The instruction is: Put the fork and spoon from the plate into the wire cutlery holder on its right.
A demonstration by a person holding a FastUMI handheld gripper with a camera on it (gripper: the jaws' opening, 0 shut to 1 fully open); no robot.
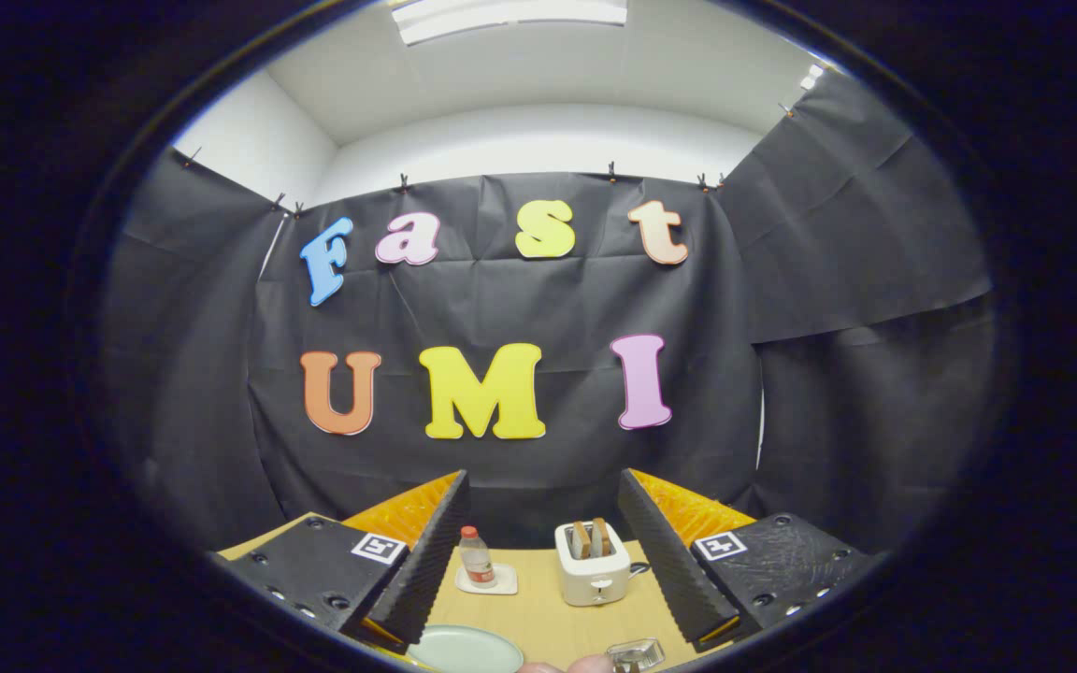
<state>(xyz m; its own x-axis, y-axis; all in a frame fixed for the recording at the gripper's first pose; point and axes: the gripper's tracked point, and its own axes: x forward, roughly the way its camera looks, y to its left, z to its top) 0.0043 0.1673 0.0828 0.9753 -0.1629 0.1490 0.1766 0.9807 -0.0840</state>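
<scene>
The plate [466, 649] is cut off at its near edge, as is the wire cutlery holder [635, 653]. No fork or spoon can be made out. A fingertip [588, 665] is partly seen.

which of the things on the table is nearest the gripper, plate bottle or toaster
The pale green plate, low between the open gripper fingers; the bottle and toaster stand farther back.

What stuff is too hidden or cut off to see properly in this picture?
- Pale green round plate, gripper view: its near part is cut off, so any fork or spoon on it can't be made out.
- Silvery wire cutlery holder: only its top shows, behind a fingertip.
- Small clear plastic bottle: too small to tell its contents.
- Gripper: fingers apart, open, holding nothing.
</scene>
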